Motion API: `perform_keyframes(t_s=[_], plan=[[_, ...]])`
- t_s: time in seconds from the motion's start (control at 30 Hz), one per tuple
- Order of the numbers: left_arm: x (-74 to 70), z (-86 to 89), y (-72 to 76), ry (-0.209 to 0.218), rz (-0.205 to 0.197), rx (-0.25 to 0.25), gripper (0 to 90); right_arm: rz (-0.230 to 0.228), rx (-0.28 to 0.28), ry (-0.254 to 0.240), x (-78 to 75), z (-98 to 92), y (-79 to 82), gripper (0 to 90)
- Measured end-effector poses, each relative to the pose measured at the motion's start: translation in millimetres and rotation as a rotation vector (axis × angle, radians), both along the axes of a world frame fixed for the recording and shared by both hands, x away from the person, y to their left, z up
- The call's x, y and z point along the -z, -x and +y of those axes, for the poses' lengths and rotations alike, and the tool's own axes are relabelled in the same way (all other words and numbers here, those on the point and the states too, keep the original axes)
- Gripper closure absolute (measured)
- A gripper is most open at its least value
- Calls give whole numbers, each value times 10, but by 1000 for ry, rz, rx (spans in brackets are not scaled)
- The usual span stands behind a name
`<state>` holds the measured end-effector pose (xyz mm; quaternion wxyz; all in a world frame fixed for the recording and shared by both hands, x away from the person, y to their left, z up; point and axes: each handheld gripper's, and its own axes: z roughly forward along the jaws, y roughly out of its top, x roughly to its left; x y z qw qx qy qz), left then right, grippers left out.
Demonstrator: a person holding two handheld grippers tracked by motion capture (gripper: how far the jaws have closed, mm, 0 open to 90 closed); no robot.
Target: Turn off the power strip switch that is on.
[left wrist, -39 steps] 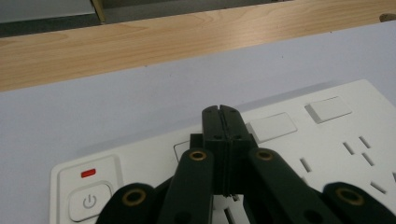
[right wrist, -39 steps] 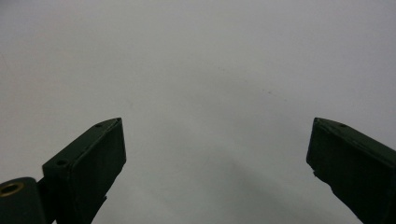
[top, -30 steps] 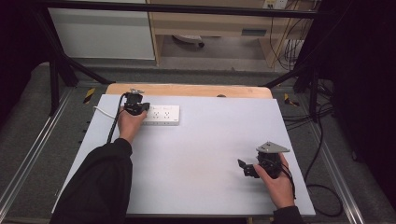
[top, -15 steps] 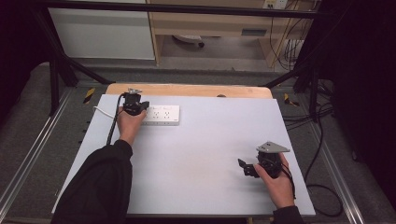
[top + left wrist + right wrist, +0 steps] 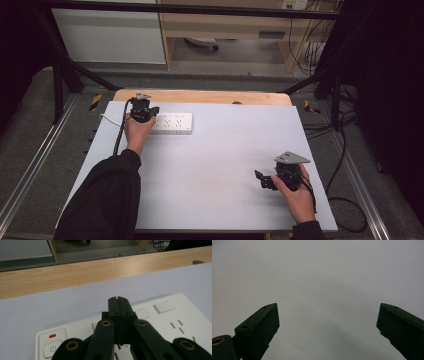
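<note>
The white power strip [image 5: 171,123] lies at the far left of the bench [image 5: 210,165], just short of its wooden back edge. The left tongs [image 5: 150,113] sit over the strip's left end with their jaws clenched together on nothing, tips above the sockets.

My guess is the person means to press something on the strip, perhaps the power button [image 5: 53,349]. To do that well, I'd keep the jaws closed as one blunt tip, bring it back towards the button, and push straight down so the strip does not skid.

The right tongs [image 5: 261,178] rest near the bench's right front, well apart from the strip, jaws spread wide over bare surface.

From above, the strip's markings are too small to read. The left gripper view gives the button, a red mark [image 5: 52,336] above it, and the socket slots.
</note>
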<state>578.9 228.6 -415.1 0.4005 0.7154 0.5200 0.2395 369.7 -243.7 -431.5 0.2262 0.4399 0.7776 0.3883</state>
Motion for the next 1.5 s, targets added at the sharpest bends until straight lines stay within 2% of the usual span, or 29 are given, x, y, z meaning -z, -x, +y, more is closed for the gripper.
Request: perform_keyframes(t_s=[0.1,0.23,0.3,0.6,0.7,0.83,0.93,1.17,1.5], plan=[[-22,-5,12,9,-9,-5,896,-4,-3,1,-2,-7,0,49],[-64,-13,33,39,-13,-3,768,-1,1,1,-1,0,0,49],[-70,-31,39,32,-12,0,688,-2,0,1,-2,4,0,49],[-90,-34,71,54,50,14,402,-2,1,4,0,1,-3,48],[-132,-31,116,89,53,36,333,-1,-3,8,-1,7,1,46],[-174,-59,179,64,47,35,217,-5,-4,7,-2,5,1,46],[-202,-78,214,49,60,30,184,-6,-4,6,-4,7,1,46],[-249,-139,303,34,57,54,131,-2,-4,9,-5,21,2,41],[-382,-139,404,34,25,76,110,-6,2,8,-6,13,0,43]])
